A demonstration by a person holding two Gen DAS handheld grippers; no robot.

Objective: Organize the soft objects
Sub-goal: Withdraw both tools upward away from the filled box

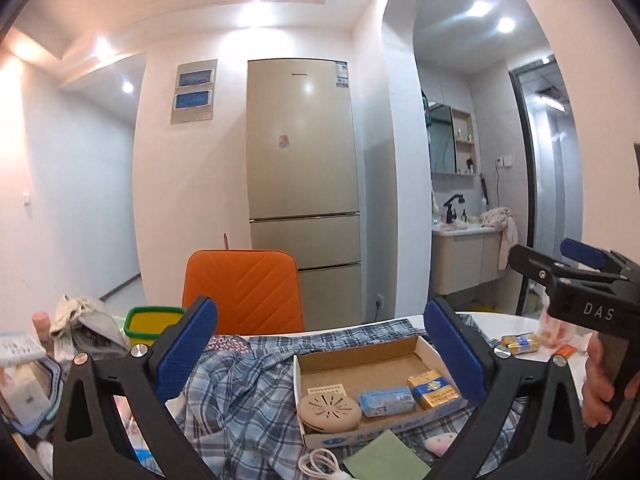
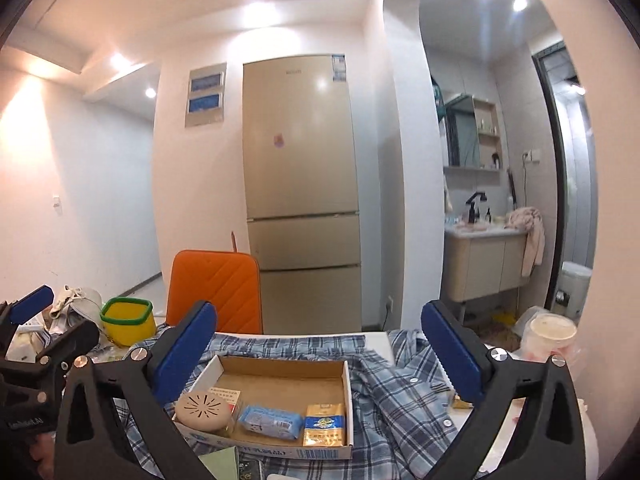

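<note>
A blue plaid shirt (image 1: 240,392) lies crumpled across the white table, also in the right wrist view (image 2: 404,396). An open cardboard box (image 1: 360,360) sits on it, holding a round beige disc, a blue tissue pack (image 1: 386,400) and a gold pack; the box also shows in the right wrist view (image 2: 280,384). My left gripper (image 1: 320,360) is open and empty above the shirt and box. My right gripper (image 2: 320,360) is open and empty above the same spot; it also shows at the right of the left wrist view (image 1: 560,260).
An orange chair (image 1: 244,292) stands behind the table, a yellow bin with green rim (image 1: 150,322) and crumpled cloths (image 1: 80,320) at the left. A white cable (image 1: 320,464) and green card lie in front. A lidded cup (image 2: 552,336) stands right. A fridge is behind.
</note>
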